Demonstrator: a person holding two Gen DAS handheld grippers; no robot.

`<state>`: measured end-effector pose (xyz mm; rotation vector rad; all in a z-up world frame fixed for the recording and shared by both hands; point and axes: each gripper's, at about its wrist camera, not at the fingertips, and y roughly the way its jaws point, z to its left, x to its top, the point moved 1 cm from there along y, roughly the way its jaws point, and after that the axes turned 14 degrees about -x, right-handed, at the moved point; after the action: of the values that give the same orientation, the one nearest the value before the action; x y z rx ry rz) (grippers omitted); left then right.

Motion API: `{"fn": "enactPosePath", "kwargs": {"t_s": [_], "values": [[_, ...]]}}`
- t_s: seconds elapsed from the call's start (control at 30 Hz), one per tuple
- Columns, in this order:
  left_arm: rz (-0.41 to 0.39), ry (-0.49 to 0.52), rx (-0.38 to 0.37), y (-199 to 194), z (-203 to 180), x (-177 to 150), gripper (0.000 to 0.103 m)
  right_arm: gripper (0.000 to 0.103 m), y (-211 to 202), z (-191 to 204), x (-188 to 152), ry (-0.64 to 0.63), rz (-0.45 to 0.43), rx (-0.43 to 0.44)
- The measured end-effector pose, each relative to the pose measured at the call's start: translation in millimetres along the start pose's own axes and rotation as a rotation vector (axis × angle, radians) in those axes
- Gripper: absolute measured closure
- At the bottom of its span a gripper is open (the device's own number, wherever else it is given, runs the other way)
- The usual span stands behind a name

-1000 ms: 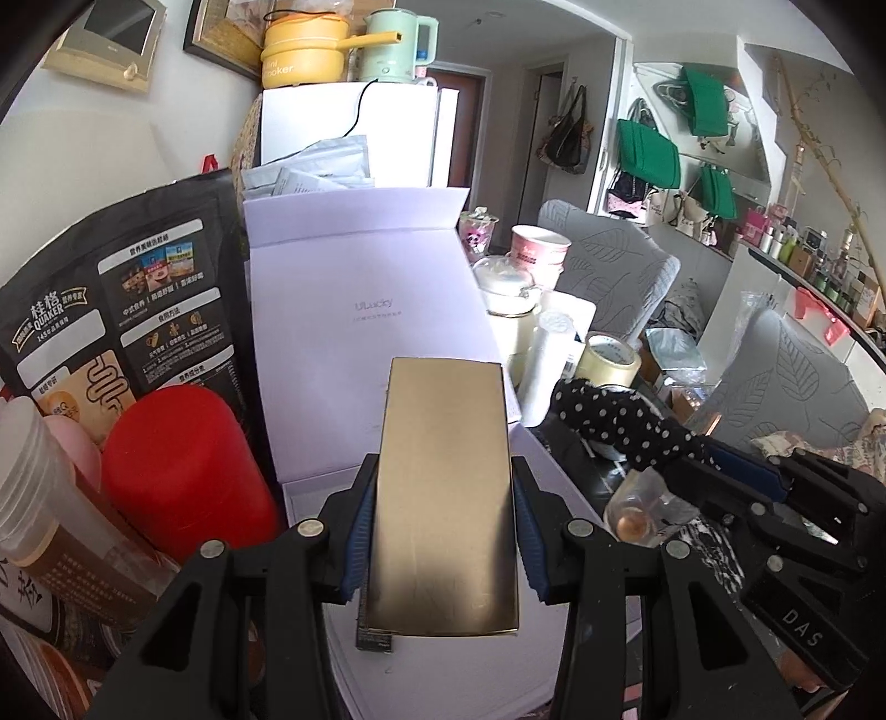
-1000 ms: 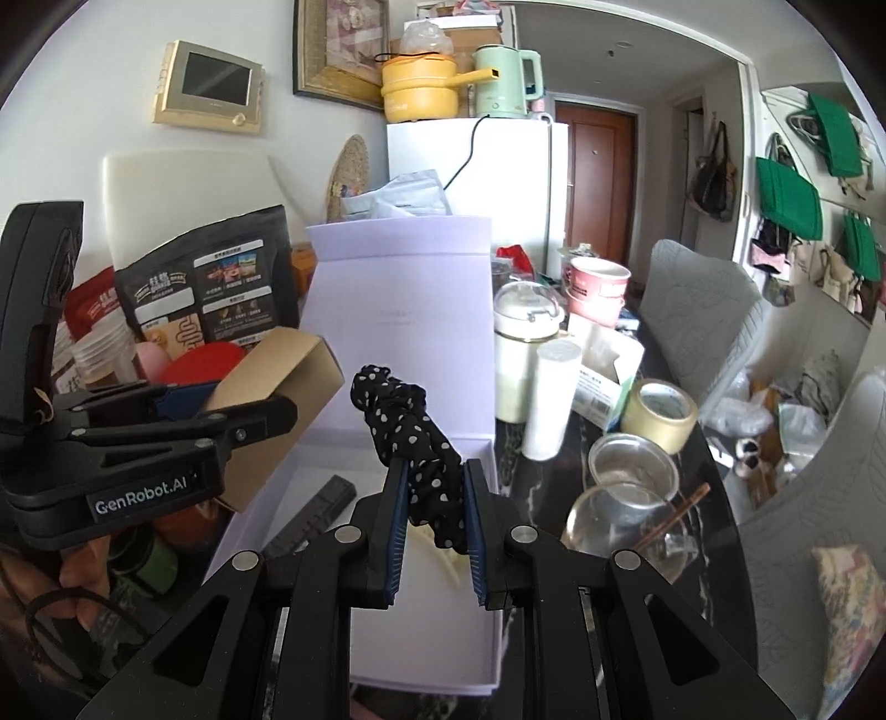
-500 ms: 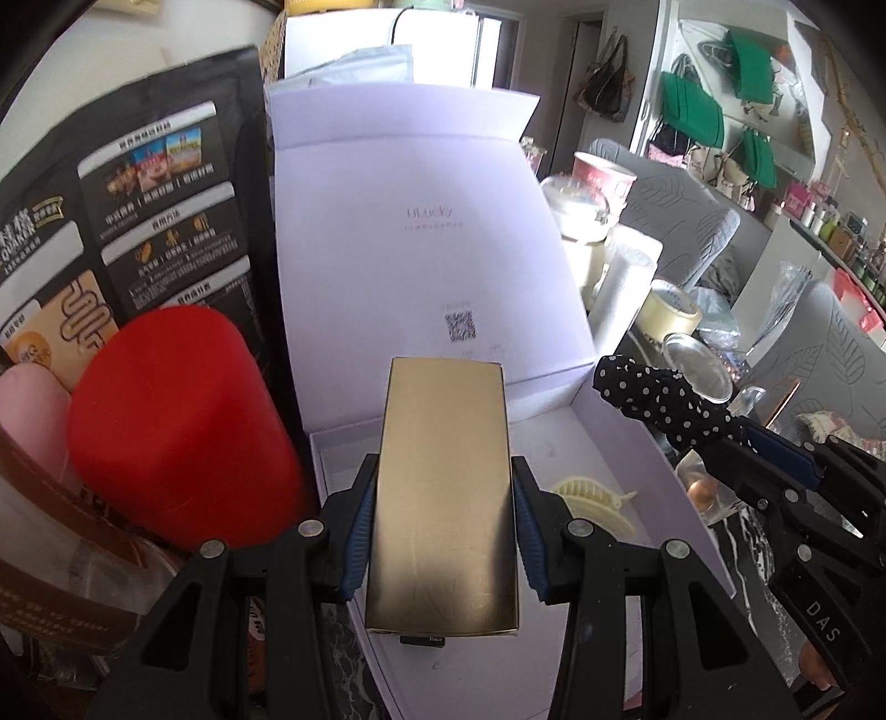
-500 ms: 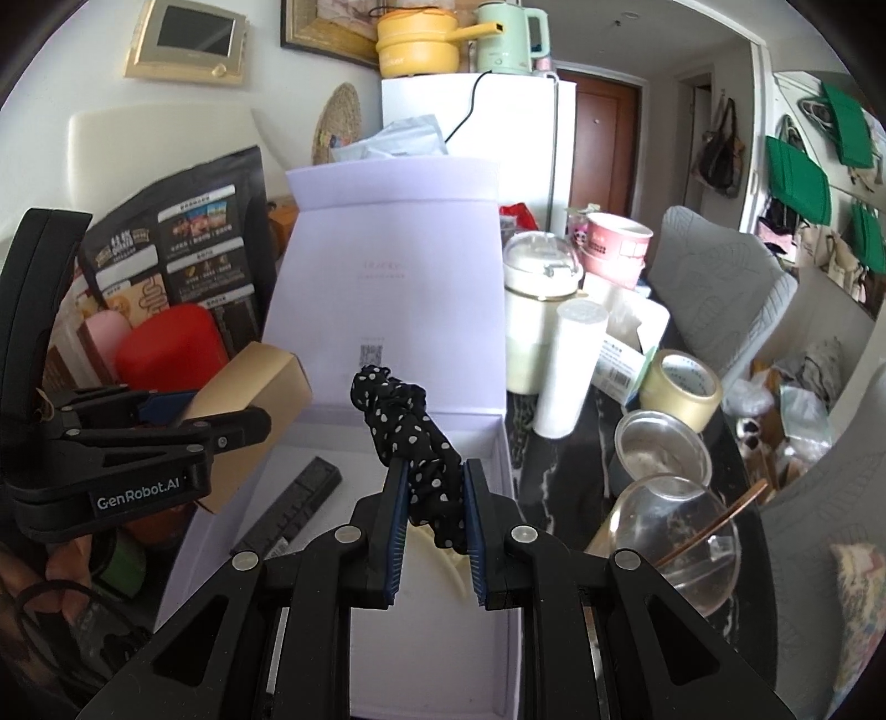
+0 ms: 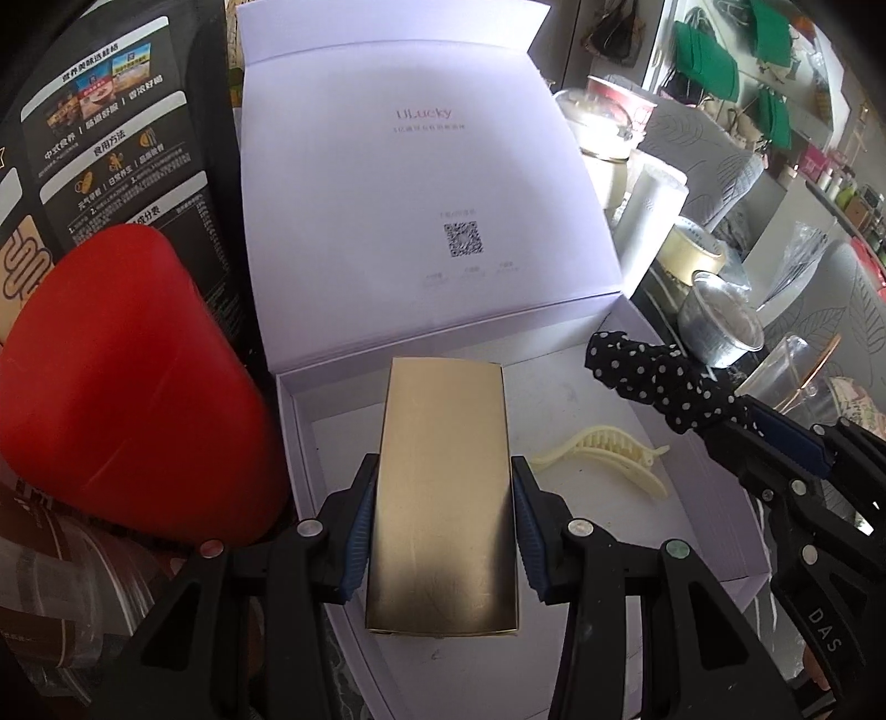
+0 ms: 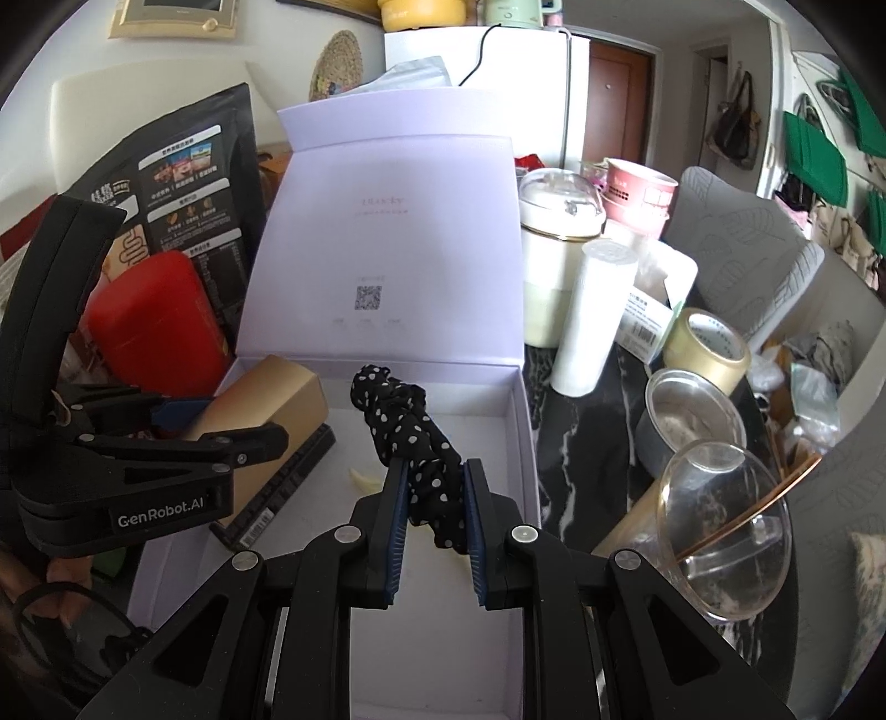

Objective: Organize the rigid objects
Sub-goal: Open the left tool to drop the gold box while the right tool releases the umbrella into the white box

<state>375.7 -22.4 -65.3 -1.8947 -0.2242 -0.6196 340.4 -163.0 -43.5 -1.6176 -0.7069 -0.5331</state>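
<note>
Over the open box (image 5: 714, 531), both loaded claws have sunk closer.

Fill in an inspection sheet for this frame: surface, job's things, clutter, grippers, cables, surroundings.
Surface: dark marbled tabletop, crowded.
Job's things: open lilac gift box, lid up; inside lie a cream hair claw and a black bar-shaped item.
Clutter: red canister, tape roll, glass bowl.
Grippers: left gripper shut on gold box; right gripper shut on polka-dot scrunchie, both above the gift box.
Cables: black cord on the fridge.
Surroundings: grey chairs, green bags.
</note>
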Motion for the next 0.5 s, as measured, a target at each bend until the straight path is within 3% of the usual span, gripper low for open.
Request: {"fn": "enactPosePath", "kwargs": {"t_s": [0.5], "values": [[0.039, 0.008, 0.043, 11, -5, 0, 0.059, 0.081, 27, 0, -7, 0.0, 0.076, -0.001]]}}
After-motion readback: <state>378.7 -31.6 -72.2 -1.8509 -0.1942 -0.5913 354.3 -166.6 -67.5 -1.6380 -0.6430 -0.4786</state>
